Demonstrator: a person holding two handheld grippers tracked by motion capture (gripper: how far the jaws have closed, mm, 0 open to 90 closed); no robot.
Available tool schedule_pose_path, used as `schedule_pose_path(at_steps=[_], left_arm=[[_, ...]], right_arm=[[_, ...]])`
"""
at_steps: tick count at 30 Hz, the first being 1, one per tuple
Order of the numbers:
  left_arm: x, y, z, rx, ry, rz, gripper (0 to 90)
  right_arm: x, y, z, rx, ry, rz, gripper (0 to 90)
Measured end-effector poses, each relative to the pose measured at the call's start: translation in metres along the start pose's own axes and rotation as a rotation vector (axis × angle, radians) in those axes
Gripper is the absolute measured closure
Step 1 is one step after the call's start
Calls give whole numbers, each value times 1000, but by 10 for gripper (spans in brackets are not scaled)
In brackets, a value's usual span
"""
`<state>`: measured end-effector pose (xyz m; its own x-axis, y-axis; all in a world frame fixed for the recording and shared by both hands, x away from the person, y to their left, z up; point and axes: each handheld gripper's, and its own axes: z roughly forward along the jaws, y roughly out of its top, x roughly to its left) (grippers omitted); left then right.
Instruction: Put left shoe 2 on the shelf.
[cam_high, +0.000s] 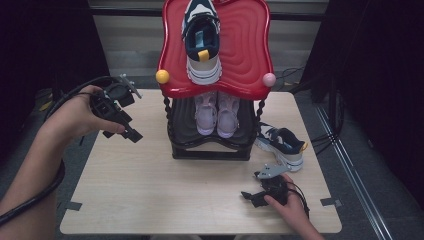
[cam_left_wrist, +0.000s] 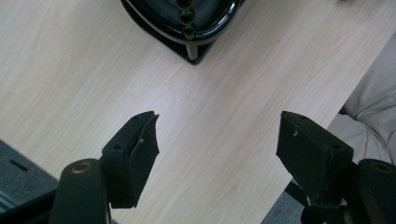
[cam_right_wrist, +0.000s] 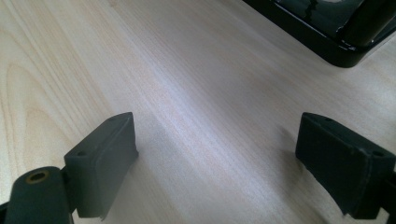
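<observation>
You are holding the left gripper (cam_high: 131, 131) at 9 o'clock of the rack (cam_high: 210, 145), jaws standing well apart with nothing between them and bare table (cam_left_wrist: 224, 107) beneath. Your right gripper (cam_high: 248, 196) is resting low at 5 o'clock of the rack, jaws spread wide and gripping nothing. The navy-and-white shoe (cam_high: 284, 145) is lying on the table at 3 o'clock of the rack, just beyond the right gripper. Its mate (cam_high: 201, 42) is sitting on the red top shelf (cam_high: 250, 50); pink shoes (cam_high: 217, 114) are occupying the lower shelf.

Pink shoes (cam_high: 217, 114) sit inside the black lower shelf (cam_high: 210, 147).
</observation>
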<state>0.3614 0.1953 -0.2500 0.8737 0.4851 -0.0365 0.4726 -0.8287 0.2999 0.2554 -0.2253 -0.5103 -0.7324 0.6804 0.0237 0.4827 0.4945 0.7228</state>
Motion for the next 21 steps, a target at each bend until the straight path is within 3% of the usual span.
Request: schedule_pose_path(at_steps=[21], left_arm=[[7, -35, 82, 17, -76, -39, 286]], right_arm=[[0, 0, 0, -1, 0, 0, 117]])
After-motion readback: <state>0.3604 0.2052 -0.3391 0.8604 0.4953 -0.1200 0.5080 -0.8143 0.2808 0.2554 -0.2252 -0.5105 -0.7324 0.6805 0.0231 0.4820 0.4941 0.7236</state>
